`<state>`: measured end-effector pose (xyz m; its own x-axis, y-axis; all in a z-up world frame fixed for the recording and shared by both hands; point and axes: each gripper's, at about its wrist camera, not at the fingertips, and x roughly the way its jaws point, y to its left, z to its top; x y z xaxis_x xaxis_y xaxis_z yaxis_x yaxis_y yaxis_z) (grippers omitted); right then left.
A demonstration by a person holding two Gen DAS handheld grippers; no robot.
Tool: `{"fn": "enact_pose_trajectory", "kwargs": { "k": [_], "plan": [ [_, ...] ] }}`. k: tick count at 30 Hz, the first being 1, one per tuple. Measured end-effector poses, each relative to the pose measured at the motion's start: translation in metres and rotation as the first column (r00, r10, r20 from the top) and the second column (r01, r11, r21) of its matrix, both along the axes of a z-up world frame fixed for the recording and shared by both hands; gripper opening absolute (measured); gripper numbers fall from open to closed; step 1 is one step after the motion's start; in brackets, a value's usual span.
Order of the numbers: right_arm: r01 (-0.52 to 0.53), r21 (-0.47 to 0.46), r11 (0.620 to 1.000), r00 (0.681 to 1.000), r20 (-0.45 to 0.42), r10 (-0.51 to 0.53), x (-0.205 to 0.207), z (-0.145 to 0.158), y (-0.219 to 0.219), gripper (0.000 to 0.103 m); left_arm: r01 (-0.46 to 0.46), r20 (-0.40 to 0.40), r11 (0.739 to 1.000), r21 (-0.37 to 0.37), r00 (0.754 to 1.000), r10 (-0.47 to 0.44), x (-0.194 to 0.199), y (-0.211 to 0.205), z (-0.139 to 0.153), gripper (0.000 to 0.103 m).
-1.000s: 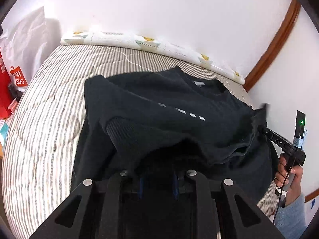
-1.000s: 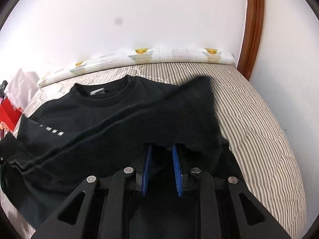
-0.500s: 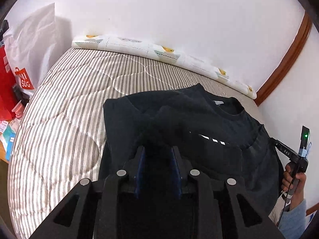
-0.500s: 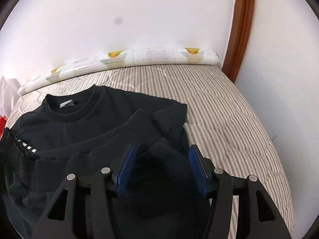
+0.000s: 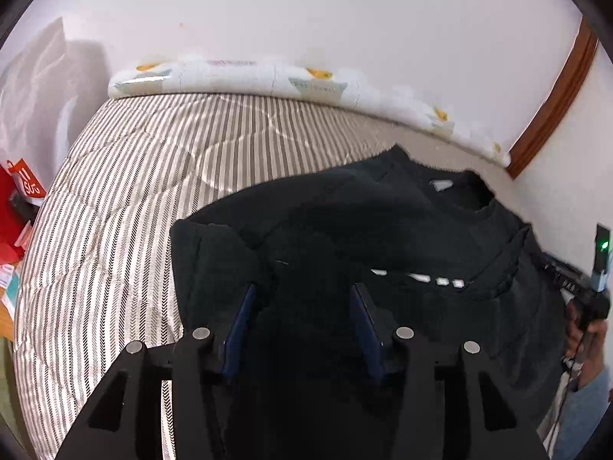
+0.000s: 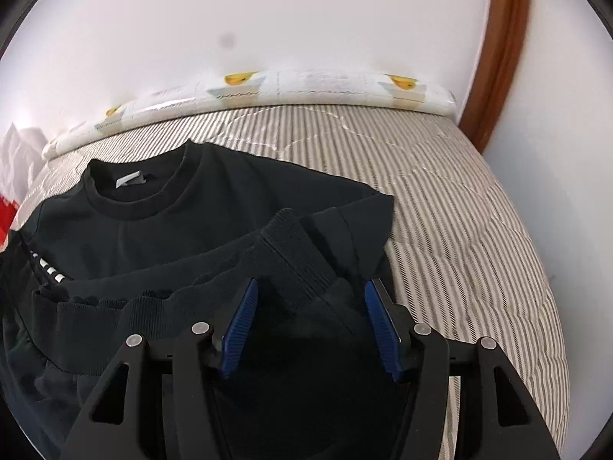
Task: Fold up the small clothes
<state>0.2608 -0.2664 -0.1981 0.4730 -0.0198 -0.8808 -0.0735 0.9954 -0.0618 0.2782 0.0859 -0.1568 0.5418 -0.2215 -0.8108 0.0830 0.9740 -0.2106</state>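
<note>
1. The black sweatshirt [image 6: 214, 214] lies on the striped bed [image 6: 459, 230], neck opening toward the wall, a white label showing inside the collar [image 6: 130, 181].
2. Its lower part is folded up over the chest: the ribbed hem [image 6: 126, 306] runs across the body below the collar, and a ribbed cuff [image 6: 295, 253] sits on top near the right-hand edge of the garment.
3. A row of small white marks [image 5: 421, 278] on the chest shows just above the folded hem in the left wrist view.
4. The left gripper [image 5: 302, 306] points down at the left side of the sweatshirt. Its jaws are opening; black cloth lies between the blue pads [image 5: 239, 322], which stand clear of it, so nothing is gripped.
5. The right gripper [image 6: 312, 306] is over the right side, near the cuff. Its jaws stand about half open, with the fabric loose between the blue pads [image 6: 239, 322] and not pinched.
6. In the left wrist view the right gripper's body with a green light [image 5: 604, 246] shows at the far right edge, with the person's hand [image 5: 586, 329] around its handle and a blue-grey sleeve [image 5: 586, 414] below.
7. Along the wall at the head of the bed lies a long white bolster printed with yellow shapes [image 6: 306, 84].
8. A brown wooden frame [image 6: 498, 46] rises at the right; a red bag [image 5: 23, 188] and a white bag [image 5: 34, 88] stand at the left of the bed.
</note>
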Motion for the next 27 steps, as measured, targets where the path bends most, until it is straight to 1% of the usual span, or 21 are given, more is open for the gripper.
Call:
{"fn": "enact_pose_trajectory", "kwargs": {
  "k": [2, 3, 4, 5, 6, 7, 9, 12, 14, 15, 16, 17, 19, 21, 24, 27],
  "plan": [
    [-0.015, -0.015, 1.0, 1.0, -0.008, 0.015, 0.004, -0.003, 0.004, 0.056, 0.007, -0.02, 0.999, 0.041, 1.0, -0.006, 0.002, -0.005, -0.006, 0.048],
    [-0.02, -0.022, 1.0, 1.0, -0.01, 0.02, 0.006, -0.005, 0.006, 0.051, 0.008, -0.02, 0.999, 0.049, 1.0, -0.007, 0.001, -0.005, -0.007, 0.046],
    [-0.021, -0.034, 0.999, 1.0, -0.014, 0.021, 0.008, -0.006, 0.007, 0.045, 0.009, -0.013, 0.999, 0.044, 1.0, -0.009, -0.001, -0.005, -0.006, 0.038],
    [-0.02, -0.045, 0.999, 1.0, -0.011, 0.019, 0.008, -0.006, 0.008, 0.041, 0.003, -0.01, 0.999, 0.046, 1.0, -0.003, -0.003, -0.005, -0.005, 0.032],
    [-0.019, -0.052, 0.998, 1.0, -0.001, 0.019, 0.008, -0.004, 0.008, 0.029, -0.004, -0.006, 0.999, 0.05, 1.0, 0.005, -0.005, -0.004, -0.004, 0.019],
    [-0.021, -0.049, 0.999, 1.0, 0.01, 0.022, 0.007, -0.001, 0.007, 0.025, -0.01, 0.004, 0.999, 0.048, 1.0, 0.01, -0.007, -0.003, -0.002, 0.012],
    [-0.024, -0.02, 1.0, 0.999, 0.027, 0.025, 0.005, 0.006, 0.003, 0.02, -0.006, 0.023, 1.0, 0.018, 1.0, 0.005, -0.013, -0.001, 0.003, 0.01],
    [-0.026, 0.002, 1.0, 0.997, 0.078, 0.026, 0.0, 0.023, -0.001, 0.018, -0.025, 0.094, 1.0, -0.007, 0.995, 0.026, -0.024, 0.003, 0.018, 0.01],
    [-0.019, 0.042, 0.999, 0.992, 0.126, 0.014, -0.004, 0.039, -0.009, 0.018, -0.047, 0.134, 0.996, -0.074, 0.989, 0.057, -0.032, 0.012, 0.031, 0.01],
    [-0.012, 0.078, 0.997, 0.989, 0.151, 0.0, -0.006, 0.049, -0.015, 0.018, -0.065, 0.153, 0.992, -0.109, 0.985, 0.082, -0.035, 0.017, 0.037, 0.01],
    [-0.013, 0.093, 0.996, 0.986, 0.164, -0.003, -0.006, 0.054, -0.019, 0.018, -0.083, 0.177, 0.987, -0.134, 0.978, 0.106, -0.037, 0.022, 0.043, 0.01],
    [-0.01, 0.116, 0.993, 0.983, 0.185, -0.012, -0.006, 0.061, -0.024, 0.018, -0.098, 0.204, 0.985, -0.144, 0.971, 0.127, -0.037, 0.025, 0.048, 0.01],
    [0.0, 0.16, 0.987, 0.975, 0.217, -0.035, -0.002, 0.071, -0.032, 0.018, -0.115, 0.241, 0.983, -0.143, 0.959, 0.147, -0.035, 0.026, 0.054, 0.01],
    [0.011, 0.194, 0.981, 0.972, 0.227, -0.056, 0.004, 0.074, -0.036, 0.018, -0.135, 0.253, 0.984, -0.116, 0.954, 0.16, -0.027, 0.022, 0.054, 0.01],
    [0.026, 0.178, 0.984, 0.972, 0.226, -0.067, 0.019, 0.064, -0.032, 0.018, -0.161, 0.223, 0.985, -0.069, 0.959, 0.173, -0.01, 0.015, 0.043, 0.01],
    [0.038, 0.167, 0.985, 0.977, 0.201, -0.072, 0.03, 0.048, -0.028, 0.018, -0.175, 0.192, 0.983, -0.056, 0.964, 0.183, 0.0, 0.017, 0.031, 0.01]
  ]
}}
